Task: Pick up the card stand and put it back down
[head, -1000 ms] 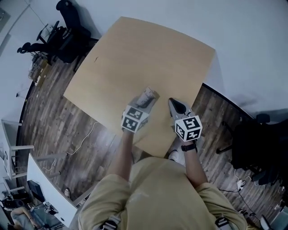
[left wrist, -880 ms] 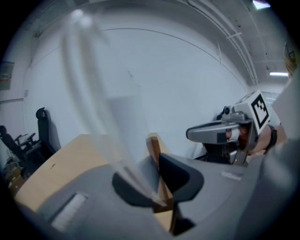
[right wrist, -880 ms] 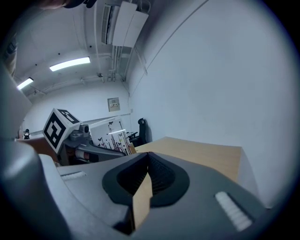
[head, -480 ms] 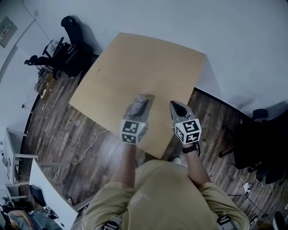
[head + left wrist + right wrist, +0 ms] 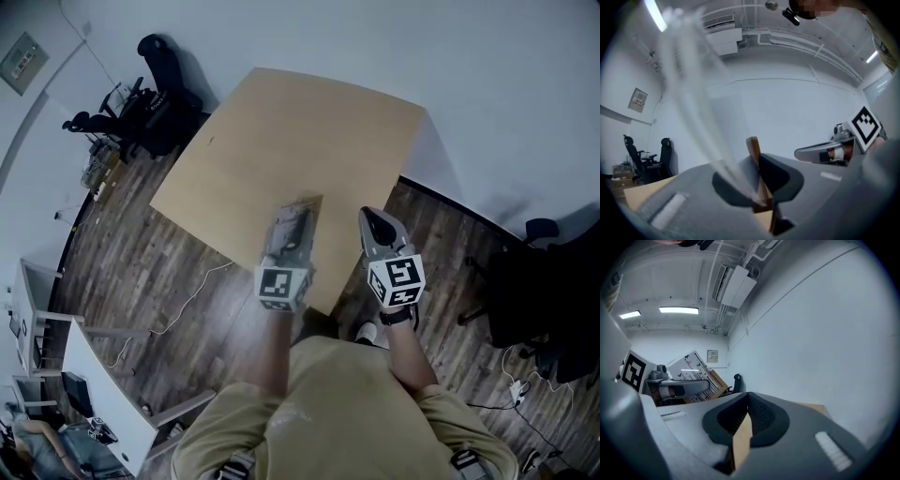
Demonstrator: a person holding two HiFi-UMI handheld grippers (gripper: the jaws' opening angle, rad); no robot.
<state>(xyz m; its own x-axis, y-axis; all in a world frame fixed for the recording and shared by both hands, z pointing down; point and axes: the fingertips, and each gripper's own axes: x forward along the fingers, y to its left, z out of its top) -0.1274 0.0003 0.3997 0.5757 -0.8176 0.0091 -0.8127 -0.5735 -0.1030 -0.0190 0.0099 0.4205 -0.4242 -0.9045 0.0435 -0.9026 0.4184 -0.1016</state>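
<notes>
My left gripper [image 5: 291, 246] is shut on the card stand [image 5: 292, 228], a clear sheet on a thin wooden base, and holds it over the near edge of the tan table [image 5: 281, 141]. In the left gripper view the wooden base [image 5: 753, 152] is pinched between the jaws and the clear sheet rises blurred to the upper left. I cannot tell whether the stand touches the table. My right gripper [image 5: 370, 217] hovers shut and empty beside it at the table's near right corner. The right gripper view shows its tips [image 5: 747, 399] meeting, with the card stand [image 5: 701, 378] at the left.
Black office chairs [image 5: 155, 103] stand beyond the table's far left corner. Another dark chair [image 5: 534, 309] is on the right. A cable [image 5: 187, 300] lies on the wooden floor and a white desk [image 5: 103, 394] sits at the lower left.
My left gripper has drawn back toward the person with the card stand, from further in on the table to its near edge. The right gripper has barely moved.
</notes>
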